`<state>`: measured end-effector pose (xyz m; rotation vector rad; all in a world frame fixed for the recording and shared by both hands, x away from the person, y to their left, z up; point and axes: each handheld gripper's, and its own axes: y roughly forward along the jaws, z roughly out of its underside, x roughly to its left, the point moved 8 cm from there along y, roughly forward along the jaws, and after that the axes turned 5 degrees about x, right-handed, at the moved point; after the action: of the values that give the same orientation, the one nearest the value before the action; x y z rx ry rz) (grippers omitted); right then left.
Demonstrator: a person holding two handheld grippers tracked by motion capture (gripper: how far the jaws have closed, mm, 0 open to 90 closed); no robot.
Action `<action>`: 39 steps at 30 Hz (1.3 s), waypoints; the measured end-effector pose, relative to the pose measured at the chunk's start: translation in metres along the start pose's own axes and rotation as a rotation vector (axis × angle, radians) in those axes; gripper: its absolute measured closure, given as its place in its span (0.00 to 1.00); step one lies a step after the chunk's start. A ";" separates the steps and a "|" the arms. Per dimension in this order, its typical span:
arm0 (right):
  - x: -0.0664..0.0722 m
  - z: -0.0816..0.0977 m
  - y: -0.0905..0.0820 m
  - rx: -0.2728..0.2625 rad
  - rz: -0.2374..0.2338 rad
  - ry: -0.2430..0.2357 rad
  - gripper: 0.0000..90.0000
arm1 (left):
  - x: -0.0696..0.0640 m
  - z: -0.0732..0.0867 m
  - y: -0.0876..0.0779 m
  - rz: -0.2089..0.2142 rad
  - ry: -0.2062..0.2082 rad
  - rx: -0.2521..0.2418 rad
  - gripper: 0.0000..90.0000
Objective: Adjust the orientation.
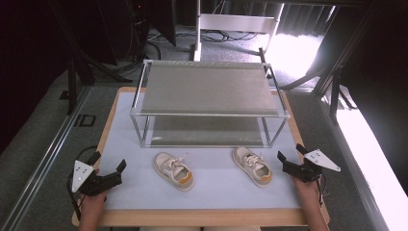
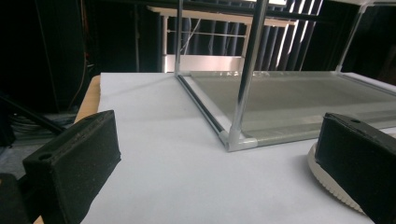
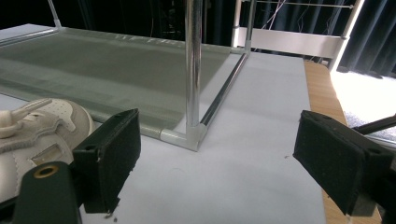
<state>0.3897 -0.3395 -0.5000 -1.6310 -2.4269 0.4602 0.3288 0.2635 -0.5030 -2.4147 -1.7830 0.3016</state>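
While both grippers rest at the near corners of the table (image 1: 120,103), nothing is held.

Table: wooden rim, pale sheet (image 1: 211,185) over most of the top. Floor around it is grey; the background is dark, with bright light at far right.

Rack (image 1: 208,103): metal tube frame, two grey shelves, standing on the far half of the sheet. Both shelves bare. In the left gripper view its near-left corner post (image 2: 245,79) stands ahead, between the jaws; in the right gripper view its near-right post (image 3: 193,70) stands ahead in the same way.

Left shoe (image 1: 173,171): white with an orange patch at the heel, lying on the sheet just near of the rack's front edge, left of centre, toe pointing far-left, laces loose. In the left gripper view its sole edge (image 2: 329,184) shows behind the right-hand jaw.

Right shoe (image 1: 252,166): same kind, right of centre, near the rack front, toe pointing far-left. The two shoes lie apart. In the right gripper view its upper (image 3: 37,128) lies at left, just beside the left-hand jaw; whether they touch I cannot tell.

Left gripper (image 1: 108,169): near-left corner, jaws spread wide, empty, pointing right toward the left shoe, apart from it.

Right gripper (image 1: 290,155): near-right edge, jaws spread wide, empty, pointing left toward the right shoe, close beside it.
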 end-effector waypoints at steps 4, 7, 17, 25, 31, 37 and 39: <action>0.000 0.000 0.000 -0.004 0.004 0.004 0.16 | 0.003 0.001 0.000 -0.003 -0.037 0.023 0.00; 0.000 0.000 0.000 -0.004 0.005 -0.003 0.16 | 0.001 0.003 -0.002 0.057 -0.038 0.065 0.00; 0.000 0.000 -0.001 -0.005 0.003 -0.002 0.16 | -0.007 0.007 -0.001 0.196 -0.001 0.188 0.00; 0.001 0.000 -0.001 -0.005 0.003 -0.004 0.16 | -0.013 0.017 -0.003 0.302 0.108 0.358 0.00; 0.001 0.000 -0.001 -0.008 0.005 -0.007 0.16 | -0.012 0.019 -0.008 0.316 0.217 0.510 0.00; 0.001 0.000 -0.001 -0.010 0.002 -0.006 0.16 | -0.012 0.014 -0.017 0.316 0.340 0.655 0.00; 0.001 0.000 -0.001 -0.008 0.003 -0.005 0.16 | -0.012 0.012 -0.021 0.322 0.378 0.705 0.00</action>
<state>0.3887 -0.3390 -0.4996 -1.6385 -2.4335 0.4556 0.3029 0.2578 -0.5090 -2.0406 -0.9164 0.3896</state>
